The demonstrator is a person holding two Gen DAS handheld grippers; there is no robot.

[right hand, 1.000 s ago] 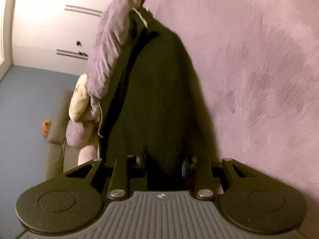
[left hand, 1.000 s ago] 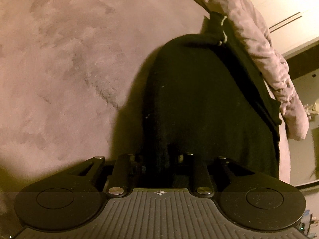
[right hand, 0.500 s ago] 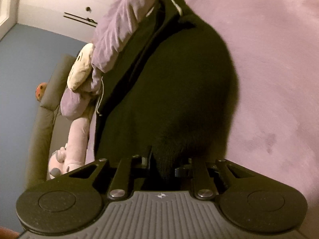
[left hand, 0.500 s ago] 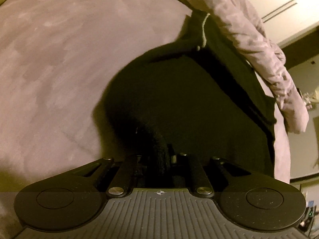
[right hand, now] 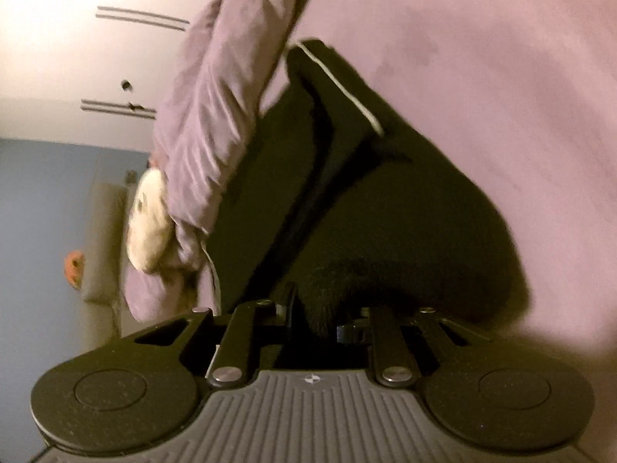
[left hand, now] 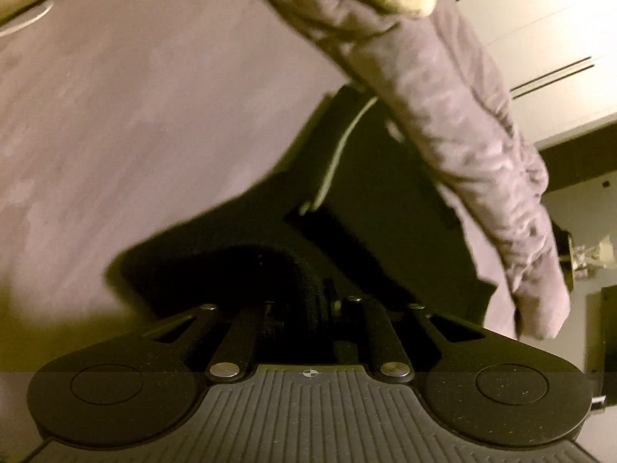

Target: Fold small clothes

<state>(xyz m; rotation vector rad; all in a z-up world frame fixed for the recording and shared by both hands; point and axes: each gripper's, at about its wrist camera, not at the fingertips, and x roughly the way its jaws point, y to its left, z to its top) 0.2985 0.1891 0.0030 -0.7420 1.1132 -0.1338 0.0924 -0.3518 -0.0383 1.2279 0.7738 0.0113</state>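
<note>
Left gripper (left hand: 316, 308) pinches the black garment (left hand: 366, 208). Right gripper (right hand: 320, 320) grips its other edge, folding it ahead over the bed (right hand: 482, 58).

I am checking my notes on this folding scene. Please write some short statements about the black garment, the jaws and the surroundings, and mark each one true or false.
1. The left gripper has its jaws shut on the black garment. True.
2. The right gripper is empty. False: black cloth sits pinched between its jaws.
3. The garment lies on a purple plush surface. True.
4. The garment is white with a black stripe. False: it is black with a pale stripe.
5. A wrinkled purple cloth lies beside the garment. True.
</note>
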